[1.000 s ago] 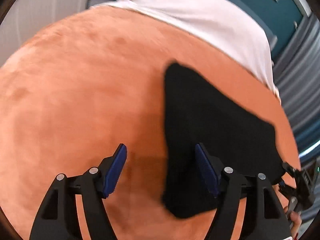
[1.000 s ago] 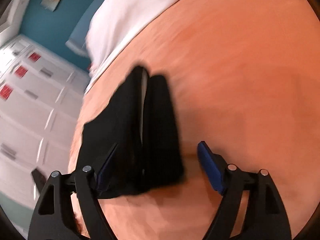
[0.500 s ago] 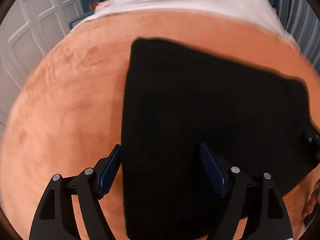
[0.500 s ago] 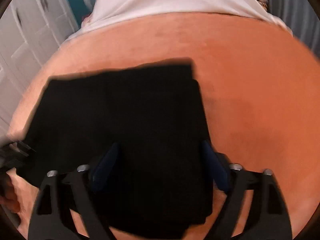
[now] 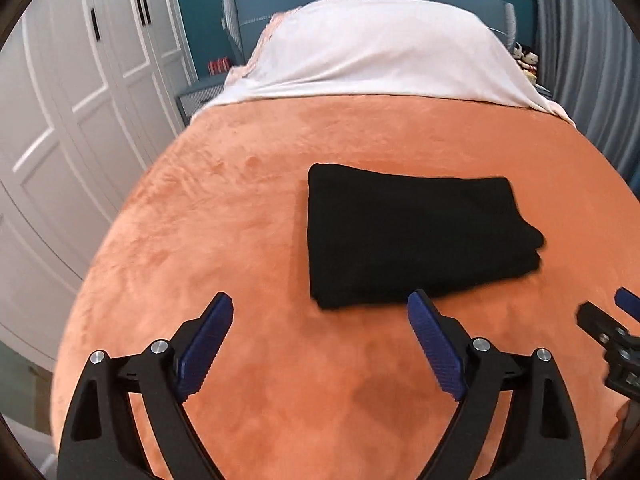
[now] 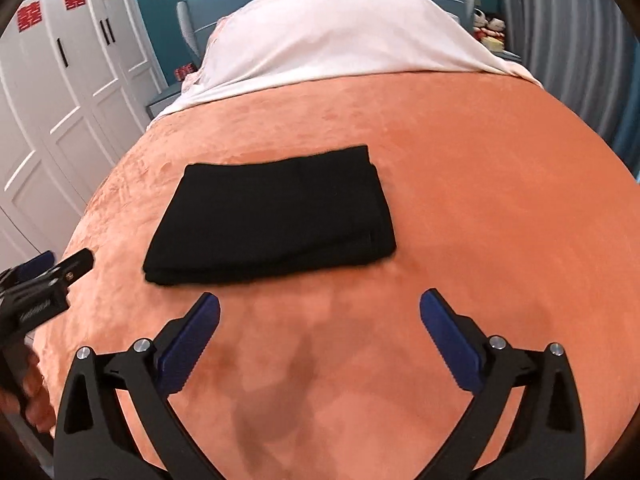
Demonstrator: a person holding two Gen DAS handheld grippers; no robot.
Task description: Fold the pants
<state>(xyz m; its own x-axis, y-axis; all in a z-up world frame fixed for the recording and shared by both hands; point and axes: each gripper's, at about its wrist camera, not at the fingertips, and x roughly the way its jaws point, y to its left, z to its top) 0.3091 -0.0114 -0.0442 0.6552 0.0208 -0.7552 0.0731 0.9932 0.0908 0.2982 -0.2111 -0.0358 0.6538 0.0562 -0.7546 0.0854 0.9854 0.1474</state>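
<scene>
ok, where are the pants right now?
Folded black pants lie flat on the orange blanket, ahead of both open grippers, short of the white pillow.

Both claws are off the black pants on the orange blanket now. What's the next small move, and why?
Probably none on the cloth: draw both claws back and stop. The black folded pants lie as a compact, stacked rectangle on the orange plush blanket. The left claw and right claw have just been opening, with nothing between them. At most, nudge the slightly bulging right-hand corner square.
</scene>
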